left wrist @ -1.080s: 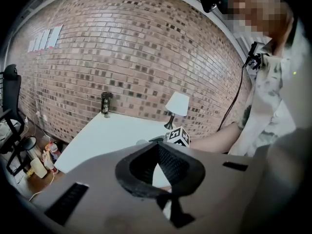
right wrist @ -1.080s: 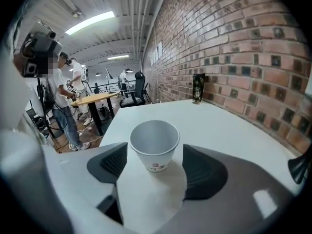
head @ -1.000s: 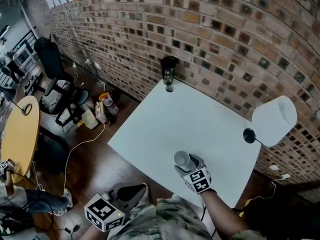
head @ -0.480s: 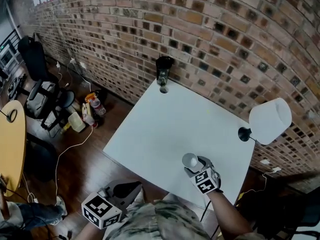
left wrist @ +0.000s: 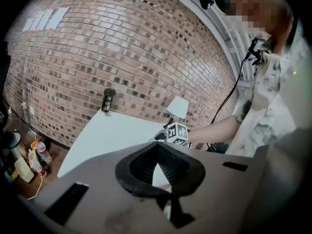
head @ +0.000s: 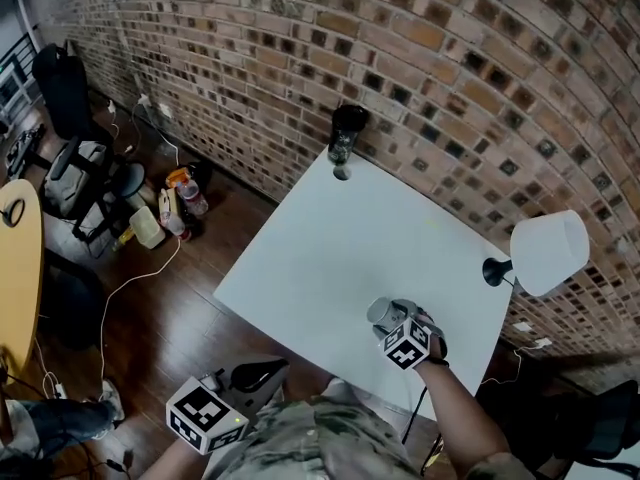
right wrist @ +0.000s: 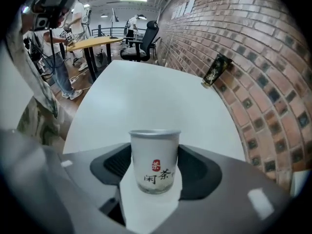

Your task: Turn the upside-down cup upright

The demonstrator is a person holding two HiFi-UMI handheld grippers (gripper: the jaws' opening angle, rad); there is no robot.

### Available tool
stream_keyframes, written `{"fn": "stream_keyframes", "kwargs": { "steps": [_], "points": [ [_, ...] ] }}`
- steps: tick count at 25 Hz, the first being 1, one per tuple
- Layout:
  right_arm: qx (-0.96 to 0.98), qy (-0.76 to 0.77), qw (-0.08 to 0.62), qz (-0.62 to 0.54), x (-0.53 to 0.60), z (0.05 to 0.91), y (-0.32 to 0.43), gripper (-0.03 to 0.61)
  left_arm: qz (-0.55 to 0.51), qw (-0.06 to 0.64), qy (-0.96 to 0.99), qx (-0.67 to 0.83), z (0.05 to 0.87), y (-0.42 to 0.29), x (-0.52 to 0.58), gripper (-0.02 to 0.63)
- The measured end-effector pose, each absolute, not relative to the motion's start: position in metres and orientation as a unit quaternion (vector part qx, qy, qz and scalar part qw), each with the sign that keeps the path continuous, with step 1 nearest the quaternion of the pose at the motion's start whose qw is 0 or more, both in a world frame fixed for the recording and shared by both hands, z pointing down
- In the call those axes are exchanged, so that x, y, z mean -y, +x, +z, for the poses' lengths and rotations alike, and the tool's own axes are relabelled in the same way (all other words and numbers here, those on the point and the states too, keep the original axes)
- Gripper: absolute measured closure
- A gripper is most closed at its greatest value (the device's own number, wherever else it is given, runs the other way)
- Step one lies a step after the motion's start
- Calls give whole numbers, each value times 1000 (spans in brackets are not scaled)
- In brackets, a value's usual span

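A white paper cup point(right wrist: 155, 160) with dark print and a red mark sits between the jaws of my right gripper point(right wrist: 155, 177), and the pads press on both its sides. In the head view the cup point(head: 381, 312) shows as a pale round end just ahead of the marker cube, near the front edge of the white table point(head: 340, 238); the right gripper point(head: 392, 320) points steeply down at it. My left gripper point(head: 262, 376) hangs below the table's front edge, its black fingertips together on nothing. In the left gripper view the left gripper point(left wrist: 157, 152) faces the right gripper's cube point(left wrist: 177, 133).
A dark can point(head: 345, 133) stands at the table's far corner by the brick wall. A lamp point(head: 545, 251) with a white shade stands at the table's right edge. Chairs, bottles and cables lie on the wooden floor to the left.
The right gripper's jaws have closed on the cup, and the hand has rolled and tipped further down. The left gripper has shifted slightly below the table edge.
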State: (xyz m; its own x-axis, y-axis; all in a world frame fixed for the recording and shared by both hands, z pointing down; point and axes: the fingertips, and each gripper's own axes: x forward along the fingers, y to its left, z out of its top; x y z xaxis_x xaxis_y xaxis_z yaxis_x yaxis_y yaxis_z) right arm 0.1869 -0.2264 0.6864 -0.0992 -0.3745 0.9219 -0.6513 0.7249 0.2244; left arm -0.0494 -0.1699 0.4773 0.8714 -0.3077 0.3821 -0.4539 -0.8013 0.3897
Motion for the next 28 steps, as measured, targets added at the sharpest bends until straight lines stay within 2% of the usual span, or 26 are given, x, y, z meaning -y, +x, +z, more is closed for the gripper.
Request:
{"fn": "stream_keyframes", "kwargs": {
  "steps": [16,22,28],
  "points": [
    [734,341,575,117,232,700,177,274,149,257,930,215,491,-65,179,607],
    [741,351,558,125,228,694,181,222,159,255,931,205,490,-54,174,607],
    [747,370,532,146,203,691,201,221,166,248,936,189,487,-33,169,607]
  ]
}}
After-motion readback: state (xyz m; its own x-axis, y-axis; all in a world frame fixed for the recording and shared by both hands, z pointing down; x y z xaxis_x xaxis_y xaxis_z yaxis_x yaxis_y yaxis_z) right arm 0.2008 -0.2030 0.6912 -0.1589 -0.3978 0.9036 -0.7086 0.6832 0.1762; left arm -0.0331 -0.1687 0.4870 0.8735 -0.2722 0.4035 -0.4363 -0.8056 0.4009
